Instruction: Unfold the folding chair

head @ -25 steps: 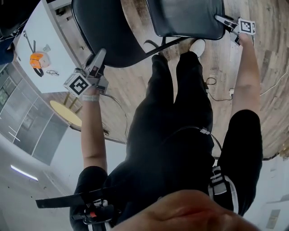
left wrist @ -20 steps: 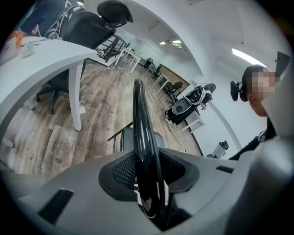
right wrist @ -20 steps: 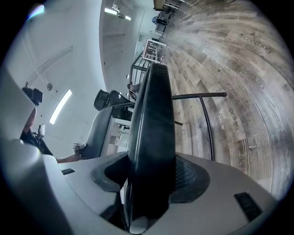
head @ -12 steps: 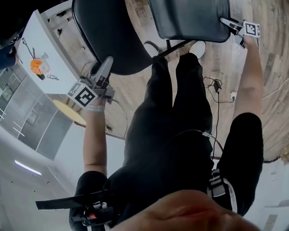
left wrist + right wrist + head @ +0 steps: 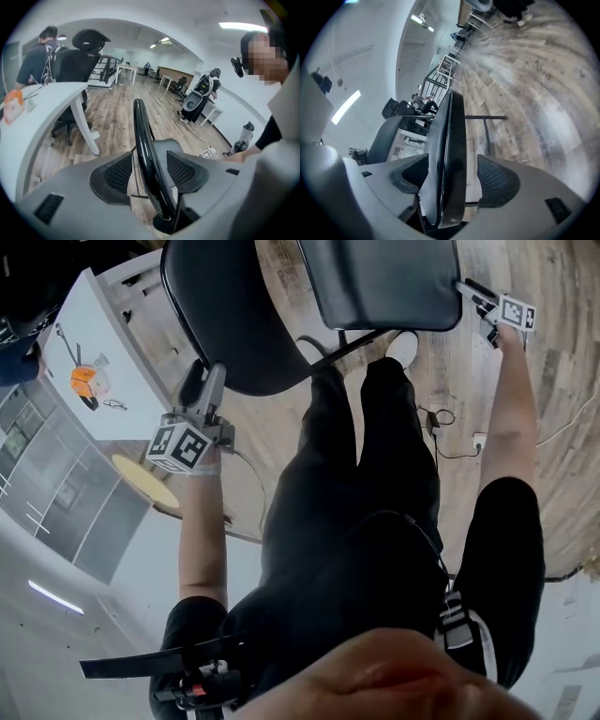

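The black folding chair shows in the head view as a backrest panel [image 5: 234, 315] and a seat panel [image 5: 384, 282] spread apart over the wooden floor. My left gripper [image 5: 214, 379] sits at the backrest's lower rim. In the left gripper view its jaws [image 5: 149, 171] are opening, and the black frame tube [image 5: 143, 150] stands between the pads with a gap beside it. My right gripper [image 5: 466, 287] is at the seat's right corner. Its jaws [image 5: 454, 180] are opening too, and the seat's edge [image 5: 450, 150] lies between them with clear space to the right pad.
The person's black-trousered legs [image 5: 366, 474] stand just below the chair. A white desk [image 5: 94, 362] is at the left, with an orange item on it. A cable [image 5: 441, 423] lies on the floor. Office chairs [image 5: 79, 51] and other people are further back.
In the head view the left gripper has drifted down and right along the backrest's rim and rolled a little. The right gripper stays at the seat's right corner.
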Demonstrator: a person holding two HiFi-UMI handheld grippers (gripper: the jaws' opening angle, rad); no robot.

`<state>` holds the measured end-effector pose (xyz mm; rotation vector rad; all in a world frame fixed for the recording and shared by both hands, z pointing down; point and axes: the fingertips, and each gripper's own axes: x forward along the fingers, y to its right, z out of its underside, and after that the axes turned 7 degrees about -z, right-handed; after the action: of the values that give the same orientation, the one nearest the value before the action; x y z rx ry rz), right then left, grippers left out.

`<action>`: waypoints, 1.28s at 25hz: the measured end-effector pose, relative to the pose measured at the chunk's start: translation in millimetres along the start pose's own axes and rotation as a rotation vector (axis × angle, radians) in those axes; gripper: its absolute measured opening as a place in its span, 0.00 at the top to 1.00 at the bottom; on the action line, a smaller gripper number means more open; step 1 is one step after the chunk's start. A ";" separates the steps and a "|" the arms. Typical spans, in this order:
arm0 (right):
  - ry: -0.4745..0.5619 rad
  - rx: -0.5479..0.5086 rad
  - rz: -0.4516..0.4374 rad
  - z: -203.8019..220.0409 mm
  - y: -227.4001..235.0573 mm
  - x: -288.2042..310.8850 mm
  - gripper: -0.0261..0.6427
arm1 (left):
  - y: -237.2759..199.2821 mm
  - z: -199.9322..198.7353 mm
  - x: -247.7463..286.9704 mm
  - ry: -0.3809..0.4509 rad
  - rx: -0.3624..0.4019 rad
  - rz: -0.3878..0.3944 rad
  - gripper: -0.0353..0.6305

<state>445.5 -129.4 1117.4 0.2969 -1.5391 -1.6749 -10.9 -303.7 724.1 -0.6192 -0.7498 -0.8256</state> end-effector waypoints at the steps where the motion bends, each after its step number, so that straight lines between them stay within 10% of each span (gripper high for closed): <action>1: 0.024 -0.044 0.056 -3.9 -1.3 -9.7 0.50 | 3.0 -3.8 -7.4 0.012 0.037 -0.013 0.62; 6: 0.157 -0.100 0.143 8.2 -59.3 -44.6 0.50 | 22.1 -4.5 -51.4 0.034 0.157 -0.029 0.62; 15: 0.258 -0.208 0.243 33.3 -184.3 -78.0 0.50 | 74.5 20.1 -90.7 0.096 0.134 0.144 0.62; 23: 0.159 -0.466 0.154 119.4 -349.9 -69.4 0.50 | 113.1 82.7 -149.6 0.089 0.076 0.363 0.62; 32: 0.216 -0.677 -0.020 224.8 -586.9 -103.1 0.50 | 199.7 103.9 -267.3 0.278 0.291 0.573 0.62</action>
<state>125.9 52.5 597.3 0.1233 -0.7515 -1.9934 -4.6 -8.9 536.4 -0.4120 -0.3923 -0.2561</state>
